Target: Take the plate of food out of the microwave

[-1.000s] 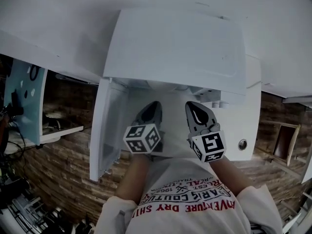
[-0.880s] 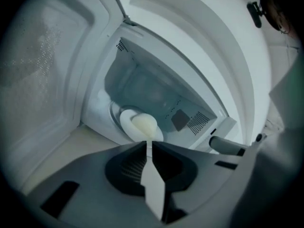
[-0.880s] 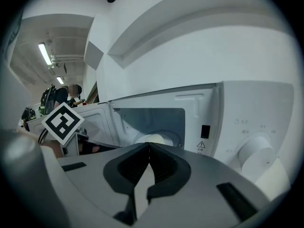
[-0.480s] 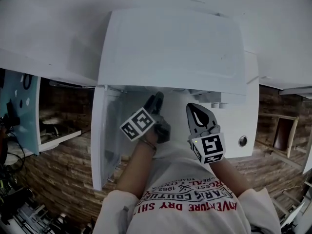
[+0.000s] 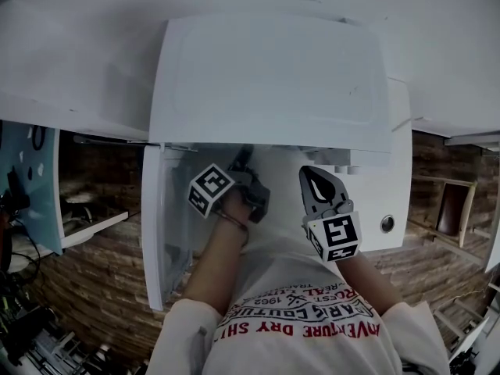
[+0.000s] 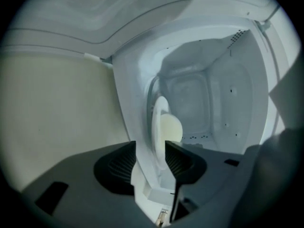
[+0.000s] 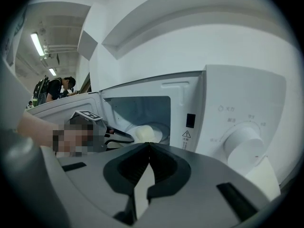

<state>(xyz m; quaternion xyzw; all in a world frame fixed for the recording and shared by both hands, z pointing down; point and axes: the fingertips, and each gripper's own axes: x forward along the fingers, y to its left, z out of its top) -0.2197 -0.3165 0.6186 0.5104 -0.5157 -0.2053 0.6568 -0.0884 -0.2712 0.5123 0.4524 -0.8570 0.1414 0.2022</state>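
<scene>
The round white plate [image 6: 158, 127] with a smooth pale lump of food [image 6: 173, 127] is sitting inside the boxy white microwave [image 5: 273, 76]. The left gripper [image 6: 151, 148] is reaching into the microwave, tipped sideways. Its jaws have just been opening and are standing wide, with the plate's rim showing between them and nothing pressing on it. The right gripper [image 7: 149, 146] is hanging outside the microwave's front, pinched closed on nothing.

Plate [image 6: 159, 122] hidden in head view; dial [image 7: 241, 144] txt too small.

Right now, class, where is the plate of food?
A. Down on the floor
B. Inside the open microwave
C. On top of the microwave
B: the plate with its pale food sits inside the microwave, in front of its back wall.
</scene>
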